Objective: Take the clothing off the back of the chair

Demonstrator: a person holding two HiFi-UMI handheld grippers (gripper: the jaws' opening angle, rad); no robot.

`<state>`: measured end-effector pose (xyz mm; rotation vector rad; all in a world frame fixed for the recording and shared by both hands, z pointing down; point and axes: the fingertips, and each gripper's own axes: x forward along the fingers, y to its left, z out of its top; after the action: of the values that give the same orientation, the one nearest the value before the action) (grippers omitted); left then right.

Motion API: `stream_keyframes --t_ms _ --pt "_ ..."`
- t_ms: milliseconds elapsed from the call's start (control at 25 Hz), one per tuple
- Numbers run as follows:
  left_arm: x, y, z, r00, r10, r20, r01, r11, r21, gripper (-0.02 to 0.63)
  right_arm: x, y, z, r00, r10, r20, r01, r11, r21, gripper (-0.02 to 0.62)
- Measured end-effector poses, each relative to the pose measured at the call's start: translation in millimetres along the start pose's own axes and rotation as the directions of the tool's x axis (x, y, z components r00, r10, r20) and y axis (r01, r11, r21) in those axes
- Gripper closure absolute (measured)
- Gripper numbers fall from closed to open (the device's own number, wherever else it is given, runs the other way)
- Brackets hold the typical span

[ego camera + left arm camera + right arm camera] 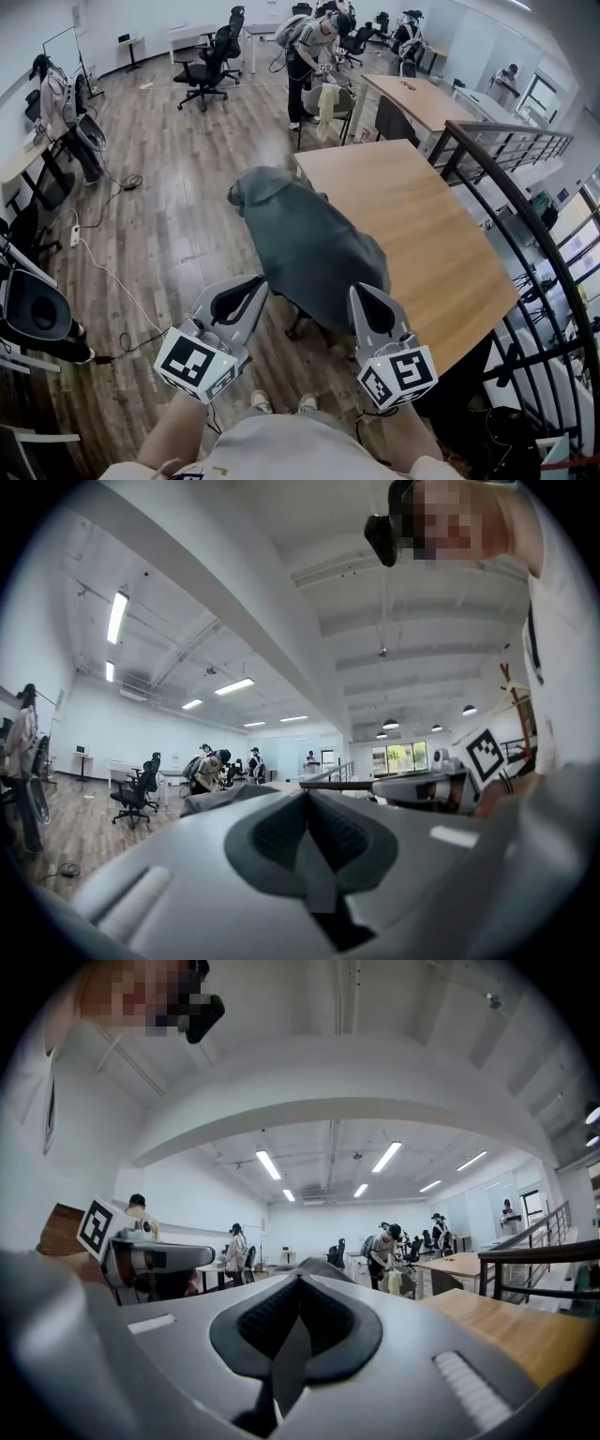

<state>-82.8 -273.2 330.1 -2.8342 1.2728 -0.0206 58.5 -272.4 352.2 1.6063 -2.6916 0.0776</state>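
Note:
A dark grey-green garment hangs over the back of a chair drawn up to the wooden table; the chair is almost wholly hidden under it. My left gripper is shut and empty, its tips just left of the garment's near edge. My right gripper is also shut and empty, close to the garment's near right edge. In the left gripper view the shut left gripper points level, with the garment beyond it and the right gripper alongside. In the right gripper view the shut right gripper points the same way.
A black stair railing curves along the table's right side. Cables trail over the wood floor at left, next to a black seat. Office chairs and a person bent over are at the far end.

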Motion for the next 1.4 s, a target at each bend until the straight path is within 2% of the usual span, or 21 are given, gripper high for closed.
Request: stream_keyframes --t_ms 120,240,320,400,560,760,920,1120,1400 --pt "2.0 -2.6 3.0 1.000 0.008 0.004 -0.008 1.000 0.008 0.606 -4.0 7.3 12.5 0.998 0.052 0.044 -0.053 0.998 0.017 0.556" --pt "10.7 -5.4 6.8 1.000 0.005 -0.004 -0.005 1.000 0.015 0.600 -4.1 2.3 23.3 0.996 0.063 0.060 -0.064 0.998 0.013 0.525" --pt "17.6 -8.7 9.9 1.000 0.002 -0.004 -0.002 1.000 0.012 0.550 -3.4 -6.3 27.9 0.995 0.068 0.073 -0.072 0.996 0.055 0.510" --pt "21.1 -10.8 17.4 1.000 0.010 0.018 -0.010 1.000 0.013 0.531 -1.3 -12.3 32.7 0.993 0.080 0.092 -0.089 0.991 0.100 0.482" --pt "28.0 -10.0 23.1 0.999 0.027 0.029 -0.028 0.999 0.030 0.465 4.9 -21.3 34.7 0.994 0.068 0.084 -0.075 0.993 0.086 0.416" --pt "36.5 3.6 25.0 0.997 0.067 0.029 -0.068 0.997 0.046 0.440 9.6 -36.8 26.9 0.998 0.030 0.057 -0.034 0.997 0.074 0.370" --pt "49.6 15.1 7.0 0.998 0.063 -0.024 -0.062 0.998 0.026 0.409 16.4 -47.1 12.6 1.000 0.014 0.015 -0.015 0.998 0.058 0.343" --pt "65.5 23.3 -28.7 0.993 0.048 -0.106 -0.051 0.998 -0.034 0.321 26.1 -59.3 -16.5 0.999 0.004 -0.048 0.000 0.998 0.065 0.321" --pt "82.9 33.6 -75.2 0.975 0.066 -0.212 -0.076 0.996 -0.038 0.292 37.5 -83.7 -63.0 0.988 -0.034 -0.152 0.041 0.998 0.042 0.294"
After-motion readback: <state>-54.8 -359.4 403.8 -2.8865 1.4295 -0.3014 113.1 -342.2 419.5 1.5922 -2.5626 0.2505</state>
